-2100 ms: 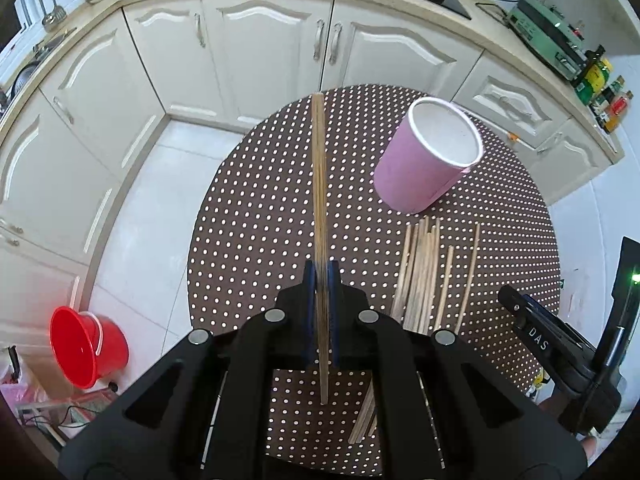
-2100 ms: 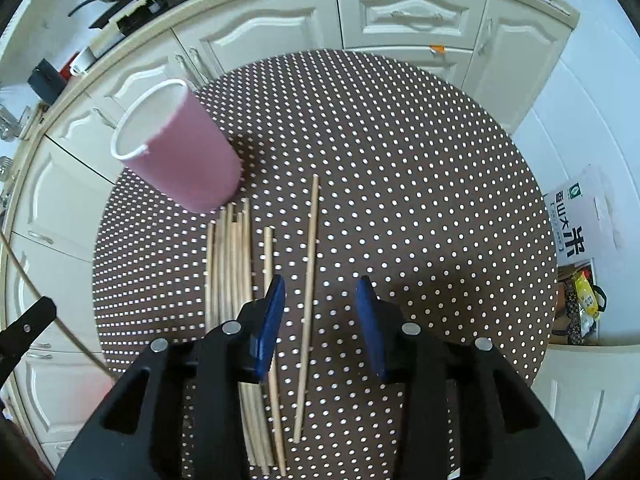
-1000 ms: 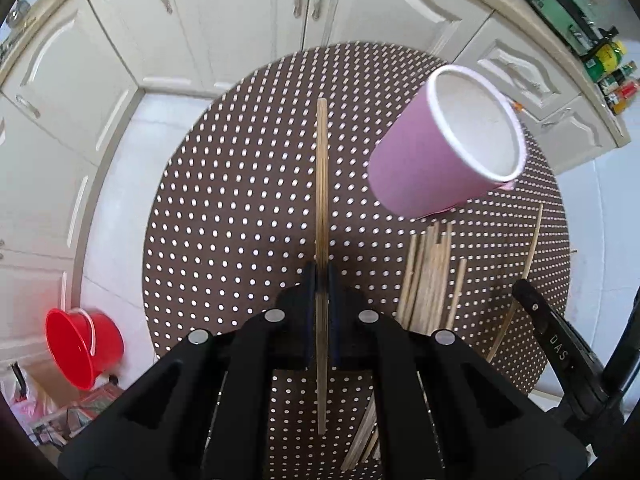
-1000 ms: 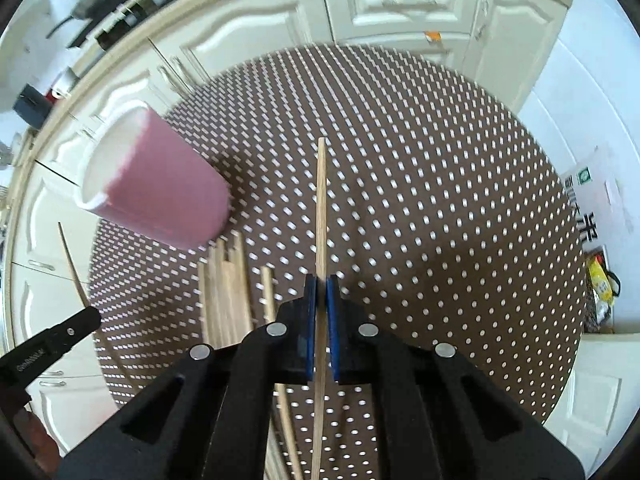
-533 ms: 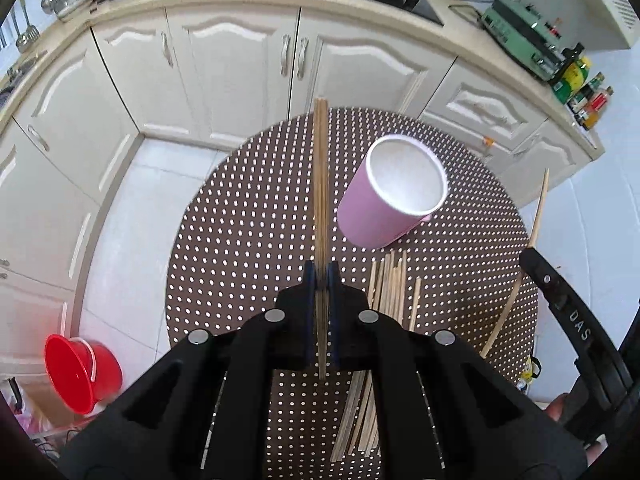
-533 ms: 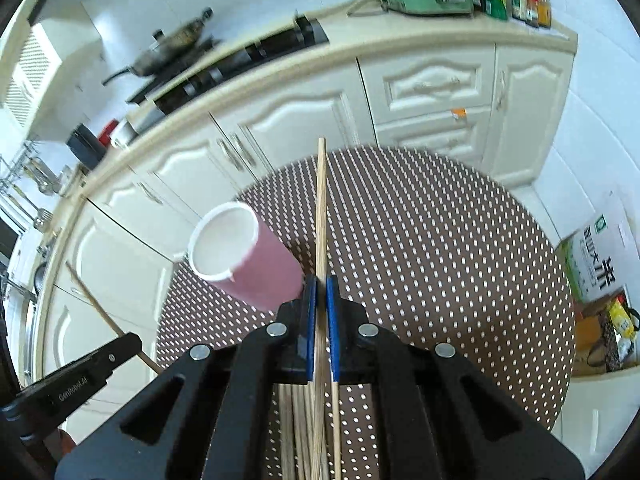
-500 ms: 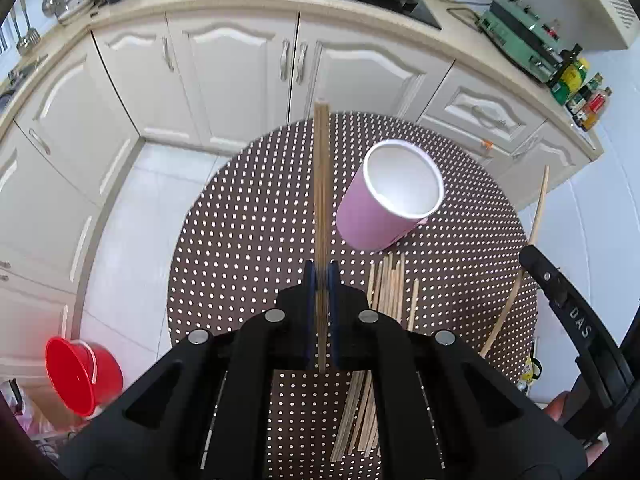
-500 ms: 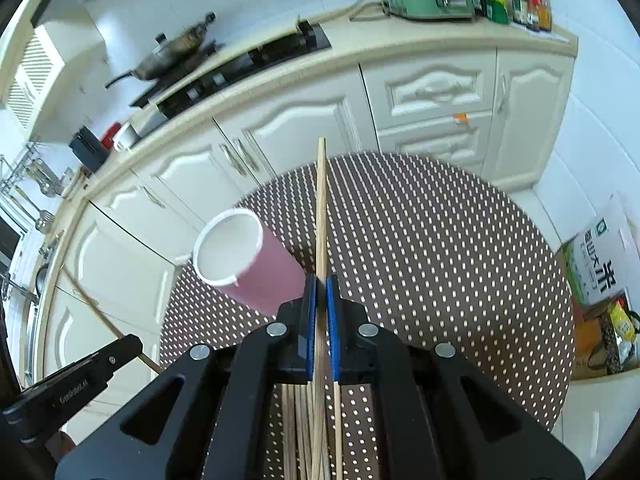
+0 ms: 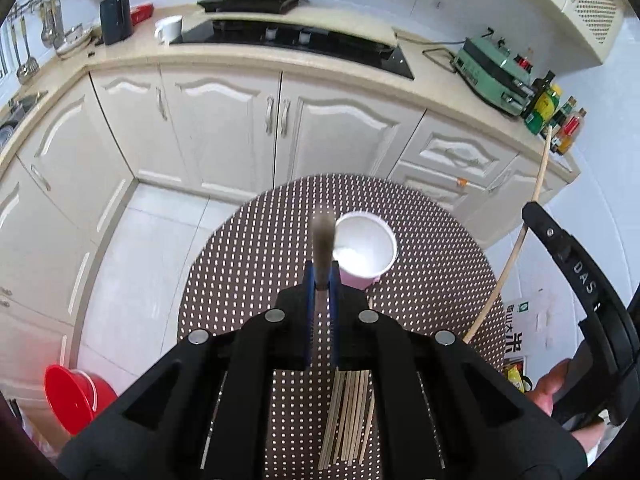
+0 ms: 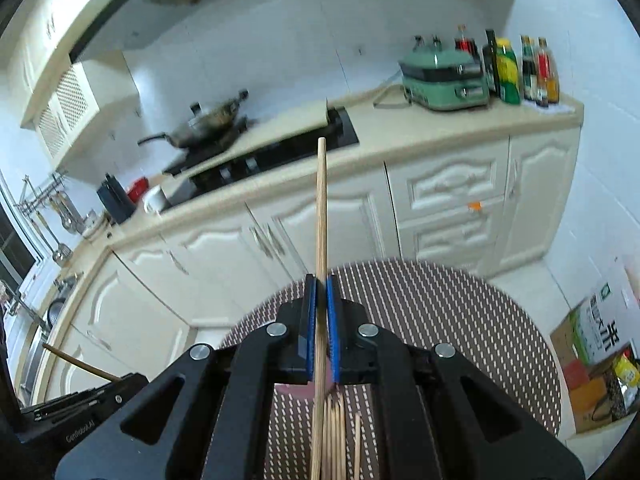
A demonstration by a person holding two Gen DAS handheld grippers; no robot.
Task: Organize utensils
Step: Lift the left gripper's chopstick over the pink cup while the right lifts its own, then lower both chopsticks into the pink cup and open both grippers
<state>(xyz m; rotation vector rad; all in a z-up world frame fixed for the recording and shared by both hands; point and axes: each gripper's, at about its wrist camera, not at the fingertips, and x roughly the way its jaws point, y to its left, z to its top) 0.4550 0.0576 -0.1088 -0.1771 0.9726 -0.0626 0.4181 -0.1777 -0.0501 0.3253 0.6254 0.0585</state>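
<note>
Left tongs [image 9: 321, 280] clenched on one thin wooden chopstick [image 9: 322, 240], now lifted well above the round brown polka-dot bench [image 9: 240, 280] compared with a second ago, stick foreshortened and blurred, tip beside the rim of the pink paper cup [image 9: 366, 250] ahead and below. Bundle of loose wooden chopsticks [image 9: 348, 420] left lying under the tongs. Right tongs [image 10: 321, 308] likewise raised, tilted up toward the cabinets, clamped on a second long wooden chopstick [image 10: 321, 220]. Both sticks airborne: likely ready for dropping into the cup
</note>
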